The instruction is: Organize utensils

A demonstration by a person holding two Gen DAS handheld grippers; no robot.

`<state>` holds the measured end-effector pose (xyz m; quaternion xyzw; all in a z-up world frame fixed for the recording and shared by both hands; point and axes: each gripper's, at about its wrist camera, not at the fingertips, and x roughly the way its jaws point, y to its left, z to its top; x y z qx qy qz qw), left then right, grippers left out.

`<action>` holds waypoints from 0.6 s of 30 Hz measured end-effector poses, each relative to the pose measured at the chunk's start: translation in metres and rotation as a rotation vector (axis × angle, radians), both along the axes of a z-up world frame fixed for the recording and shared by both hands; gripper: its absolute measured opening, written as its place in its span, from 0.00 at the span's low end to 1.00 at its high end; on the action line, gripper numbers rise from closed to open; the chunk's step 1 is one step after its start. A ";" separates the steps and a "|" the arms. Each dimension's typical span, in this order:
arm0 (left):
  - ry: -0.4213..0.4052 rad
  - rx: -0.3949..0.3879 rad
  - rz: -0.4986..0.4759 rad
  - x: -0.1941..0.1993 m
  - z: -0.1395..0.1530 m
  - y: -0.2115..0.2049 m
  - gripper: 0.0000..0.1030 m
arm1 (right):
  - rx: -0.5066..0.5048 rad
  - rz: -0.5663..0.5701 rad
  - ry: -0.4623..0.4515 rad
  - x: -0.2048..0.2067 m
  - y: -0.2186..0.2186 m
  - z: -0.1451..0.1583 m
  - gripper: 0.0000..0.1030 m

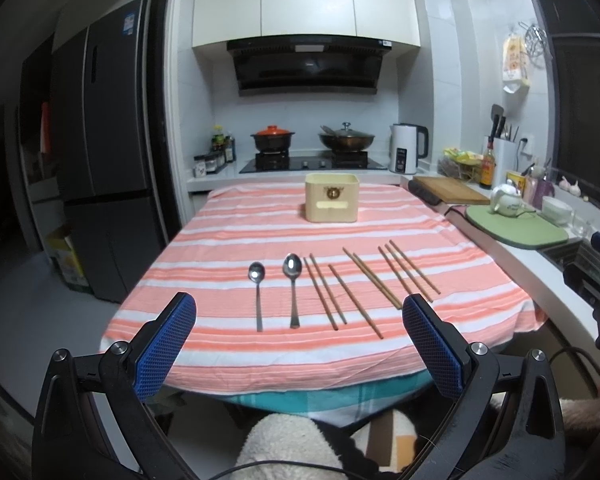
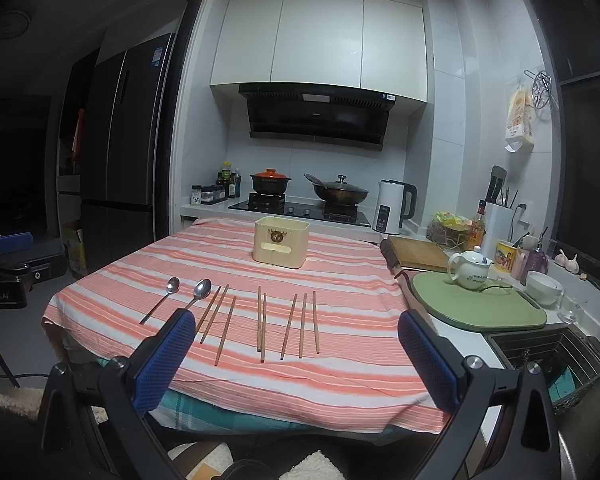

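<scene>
Two metal spoons lie side by side on the striped tablecloth, a small one [image 1: 257, 292] and a larger one [image 1: 293, 286]; they also show in the right wrist view, the small one [image 2: 162, 299] and the larger one [image 2: 198, 294]. Several wooden chopsticks [image 1: 355, 288] [image 2: 262, 326] lie to their right. A cream square holder [image 1: 331, 197] [image 2: 281, 243] stands at the table's far middle. My left gripper [image 1: 299, 312] is open and empty, held before the table's near edge. My right gripper [image 2: 296, 330] is open and empty, also short of the near edge.
The table [image 1: 220, 224] has a kitchen counter along its right with a green mat [image 1: 515, 226], teapot [image 1: 507, 198], cutting board [image 1: 449, 190] and sink rack [image 2: 547, 354]. A stove with pots and a kettle [image 1: 405, 152] stands behind. A fridge [image 1: 104, 184] stands left.
</scene>
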<state>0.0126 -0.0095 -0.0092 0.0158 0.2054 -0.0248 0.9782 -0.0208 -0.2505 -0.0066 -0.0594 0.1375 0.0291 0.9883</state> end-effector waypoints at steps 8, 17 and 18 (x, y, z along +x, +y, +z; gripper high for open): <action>0.012 -0.011 0.003 0.004 0.001 0.003 1.00 | 0.000 0.002 0.005 0.001 0.001 0.000 1.00; 0.016 -0.012 0.004 0.006 0.001 0.004 1.00 | -0.001 0.006 0.015 0.007 0.004 -0.001 1.00; 0.016 -0.012 0.004 0.006 0.000 0.004 1.00 | -0.002 0.008 0.016 0.008 0.004 -0.001 1.00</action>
